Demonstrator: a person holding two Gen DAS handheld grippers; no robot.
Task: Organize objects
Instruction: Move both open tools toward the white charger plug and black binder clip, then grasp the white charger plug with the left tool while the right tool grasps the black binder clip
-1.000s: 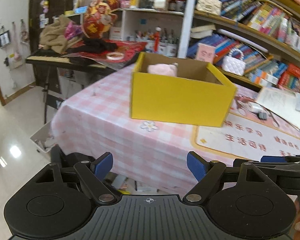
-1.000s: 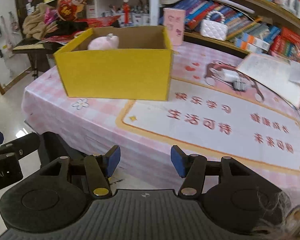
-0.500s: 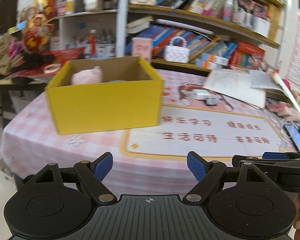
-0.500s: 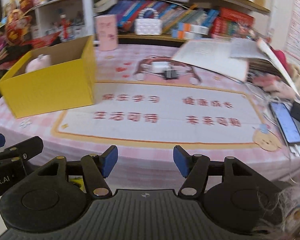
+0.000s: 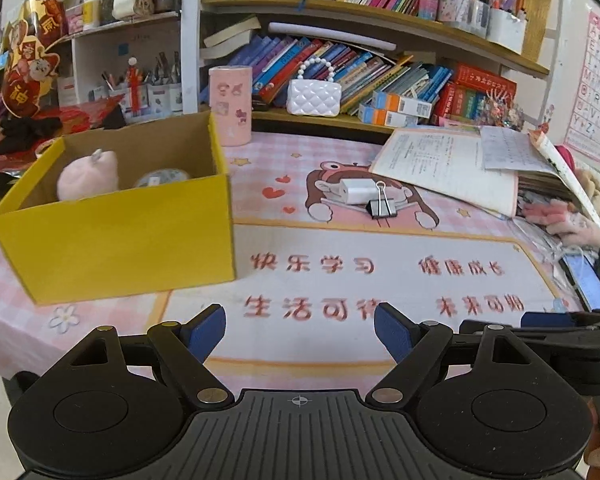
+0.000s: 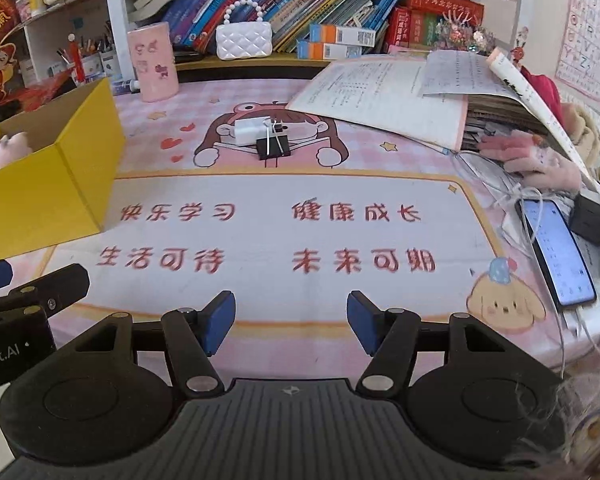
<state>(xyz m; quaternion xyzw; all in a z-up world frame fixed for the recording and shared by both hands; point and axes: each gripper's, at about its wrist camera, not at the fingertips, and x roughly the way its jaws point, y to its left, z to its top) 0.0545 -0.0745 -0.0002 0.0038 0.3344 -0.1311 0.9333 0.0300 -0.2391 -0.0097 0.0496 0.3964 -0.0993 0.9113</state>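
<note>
A yellow cardboard box stands on the table at the left and also shows in the right wrist view. Inside it lie a pink plush toy and a clear round item. A white charger and a black binder clip lie on the bear picture past the mat's middle; the charger and the clip also show in the right wrist view. My left gripper and right gripper are open and empty above the mat's near edge.
A pink cylinder holder stands behind the box. Open papers and books lie at the back right. A phone with cables, a black adapter and a pink plush lie at the right edge. Bookshelves rise behind the table.
Both grippers swung right and moved in over the table. The view went from the box and table's left end to the mat, charger and clip. Both stayed open.
</note>
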